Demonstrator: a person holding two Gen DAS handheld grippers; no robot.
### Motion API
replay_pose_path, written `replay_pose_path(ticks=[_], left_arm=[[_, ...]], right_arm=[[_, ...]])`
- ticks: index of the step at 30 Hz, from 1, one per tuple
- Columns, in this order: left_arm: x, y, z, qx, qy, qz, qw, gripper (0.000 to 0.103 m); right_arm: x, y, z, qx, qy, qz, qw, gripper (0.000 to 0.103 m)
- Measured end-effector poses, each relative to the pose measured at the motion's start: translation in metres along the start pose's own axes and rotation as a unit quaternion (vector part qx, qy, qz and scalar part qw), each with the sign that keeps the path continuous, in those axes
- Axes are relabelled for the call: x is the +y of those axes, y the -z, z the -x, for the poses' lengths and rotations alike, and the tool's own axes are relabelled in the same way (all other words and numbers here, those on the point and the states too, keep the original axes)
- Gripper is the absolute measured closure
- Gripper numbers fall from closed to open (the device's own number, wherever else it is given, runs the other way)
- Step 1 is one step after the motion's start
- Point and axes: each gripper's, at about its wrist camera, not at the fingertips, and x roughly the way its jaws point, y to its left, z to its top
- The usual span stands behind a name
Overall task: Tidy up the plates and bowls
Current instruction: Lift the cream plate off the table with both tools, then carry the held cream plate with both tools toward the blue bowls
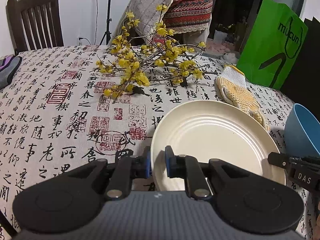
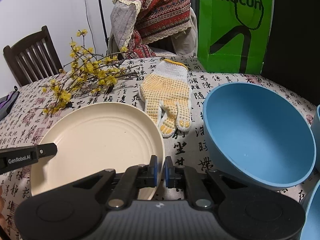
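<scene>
Cream plate [image 1: 216, 138] on the calligraphy tablecloth [image 1: 50, 110]: my left gripper [image 1: 158, 163] and right gripper [image 2: 160, 172] each pinch its rim at opposite edges; a blue bowl [image 2: 258, 132] sits beside.

Calligraphy-clothed table [image 1: 50, 110] bears plate [image 1: 216, 132], bowl [image 2: 258, 132], glove [image 2: 168, 94], blossom branches [image 1: 152, 64].

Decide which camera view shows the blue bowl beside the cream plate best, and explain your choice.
The right wrist view shows the blue bowl best: its whole rim and empty inside are visible, right of the cream plate. The left wrist view catches only a slice of it at the right edge, behind the other gripper.
</scene>
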Motion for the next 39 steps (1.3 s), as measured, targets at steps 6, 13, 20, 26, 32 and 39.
replay_pose_path(ticks=[6, 13, 20, 26, 32, 39], left_arm=[[-0.008, 0.003, 0.005, -0.01, -0.014, -0.016, 0.9997, 0.089], [-0.017, 0.006, 0.016, -0.028, -0.023, -0.035, 0.9987, 0.088], [-0.017, 0.005, 0.033, -0.04, -0.03, -0.029, 0.9983, 0.088], [-0.008, -0.001, 0.057, -0.055, -0.038, -0.016, 0.9977, 0.088], [0.0, -0.001, 0.082, -0.065, -0.039, -0.013, 0.997, 0.088], [0.003, 0.006, 0.114, -0.085, -0.037, -0.025, 0.9954, 0.089]], right_arm=[[0.0, 0.004, 0.003, -0.011, 0.002, 0.007, 1.0, 0.096], [-0.008, 0.007, 0.012, -0.026, -0.005, 0.005, 1.0, 0.096], [-0.007, 0.008, 0.024, -0.04, -0.019, 0.002, 0.999, 0.096], [0.002, 0.006, 0.042, -0.061, -0.035, 0.009, 0.997, 0.096], [0.01, 0.005, 0.061, -0.082, -0.049, 0.019, 0.995, 0.096], [0.015, 0.011, 0.09, -0.107, -0.06, 0.015, 0.992, 0.096]])
